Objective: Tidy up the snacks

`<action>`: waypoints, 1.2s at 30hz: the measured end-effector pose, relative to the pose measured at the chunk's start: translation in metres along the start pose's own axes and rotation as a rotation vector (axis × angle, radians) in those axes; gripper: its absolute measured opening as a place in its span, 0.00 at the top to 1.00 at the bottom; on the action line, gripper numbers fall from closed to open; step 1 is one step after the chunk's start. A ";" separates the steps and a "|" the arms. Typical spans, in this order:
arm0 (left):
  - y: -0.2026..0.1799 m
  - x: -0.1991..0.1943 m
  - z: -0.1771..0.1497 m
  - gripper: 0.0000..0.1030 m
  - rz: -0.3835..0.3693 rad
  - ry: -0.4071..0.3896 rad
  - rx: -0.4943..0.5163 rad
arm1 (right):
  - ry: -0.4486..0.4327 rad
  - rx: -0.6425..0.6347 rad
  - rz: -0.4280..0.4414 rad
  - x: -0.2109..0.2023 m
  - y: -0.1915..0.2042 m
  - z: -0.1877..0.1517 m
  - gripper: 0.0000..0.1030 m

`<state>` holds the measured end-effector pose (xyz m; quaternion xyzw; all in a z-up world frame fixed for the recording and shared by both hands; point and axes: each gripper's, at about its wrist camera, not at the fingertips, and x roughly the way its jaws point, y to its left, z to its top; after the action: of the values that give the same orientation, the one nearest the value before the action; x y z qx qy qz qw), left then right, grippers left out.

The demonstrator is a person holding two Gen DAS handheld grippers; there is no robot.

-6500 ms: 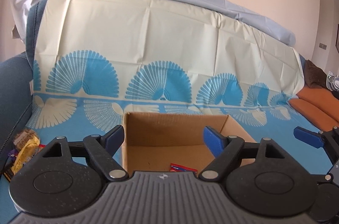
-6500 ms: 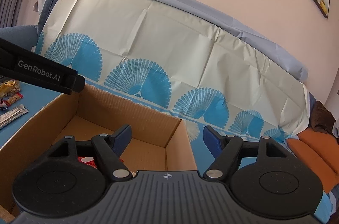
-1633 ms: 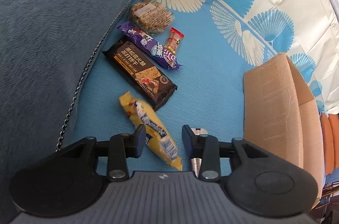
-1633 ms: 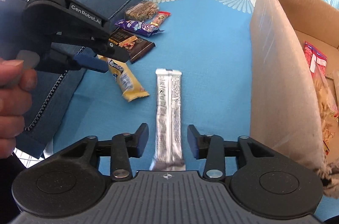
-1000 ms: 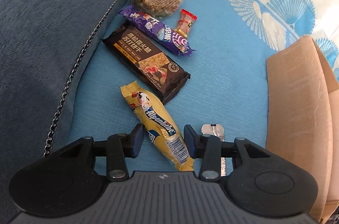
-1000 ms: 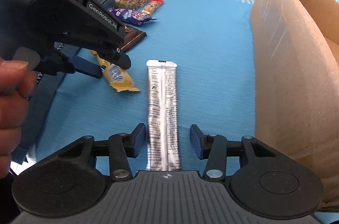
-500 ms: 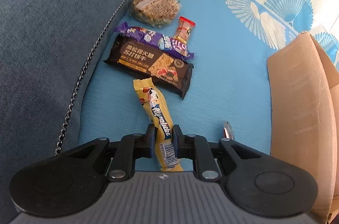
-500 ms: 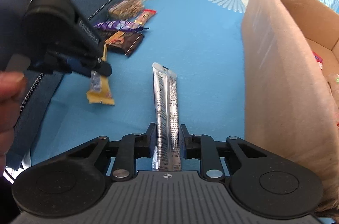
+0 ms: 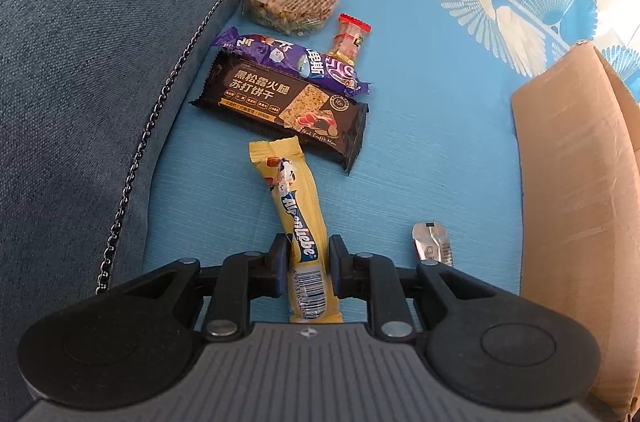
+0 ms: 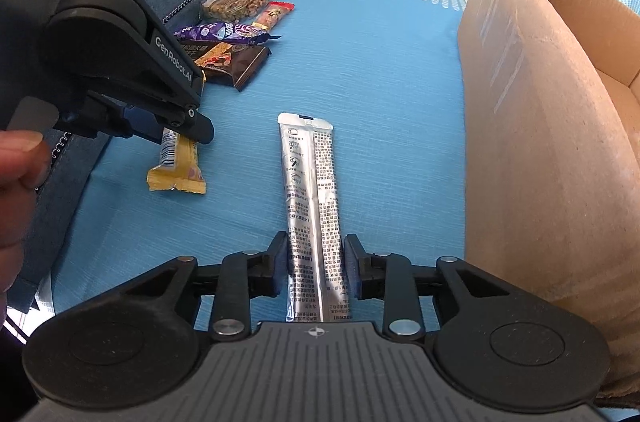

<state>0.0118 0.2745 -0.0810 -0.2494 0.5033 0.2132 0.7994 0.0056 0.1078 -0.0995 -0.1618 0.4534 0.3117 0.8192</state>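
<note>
Two snacks are held at once above a blue patterned sofa cover [image 10: 380,70]: a long yellow candy-bar wrapper [image 9: 294,198] is clamped near its barcode end by the left gripper [image 9: 307,254], and a long silver foil stick pack [image 10: 312,198] is pinched near its lower end by the right gripper [image 10: 316,258].

Both packets are gripped close to one end, so most of each length is left unsupported ahead of the fingers; a droop or a twist out of the grip can be expected if either is swung quickly, the smooth foil being judged the likelier to slip. The tall near wall of the brown cardboard box [image 10: 540,142] stands just beside the right gripper, and a packet carried too low could be caught on its rim and pulled free.

The left gripper is tilted downward over the seat, seen in the right wrist view to be held clear of the cover. The right gripper is pointed forward along the box wall.

Still to be gathered near the dark blue sofa arm [image 9: 100,22] are a black cracker packet [image 9: 280,106], a purple wrapper [image 9: 288,60], a small red sweet [image 9: 350,38] and a round clear-wrapped cereal cake [image 9: 290,0].
</note>
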 end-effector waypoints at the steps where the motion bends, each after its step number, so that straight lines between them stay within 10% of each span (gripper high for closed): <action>1: -0.001 0.000 0.000 0.79 0.001 -0.001 0.003 | -0.002 -0.003 -0.001 0.000 0.000 -0.001 0.70; 11: -0.005 -0.016 0.000 0.84 -0.015 -0.093 -0.002 | -0.091 -0.018 -0.004 -0.012 -0.001 0.000 0.96; 27: -0.005 -0.066 -0.005 0.84 -0.082 -0.242 -0.051 | -0.211 -0.036 0.049 -0.042 -0.003 -0.007 0.99; 30: -0.006 -0.070 -0.007 0.84 -0.090 -0.243 -0.050 | -0.175 -0.061 0.032 -0.037 0.002 -0.009 0.92; 32: -0.008 -0.071 -0.008 0.84 -0.085 -0.242 -0.037 | -0.136 -0.037 0.022 -0.030 0.001 -0.009 0.53; 36: -0.004 -0.072 -0.007 0.84 -0.079 -0.237 -0.037 | -0.107 0.004 0.019 -0.017 0.002 -0.006 0.45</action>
<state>-0.0194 0.2611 -0.0174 -0.2570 0.3911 0.2188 0.8562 -0.0062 0.0993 -0.0880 -0.1387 0.4113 0.3267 0.8395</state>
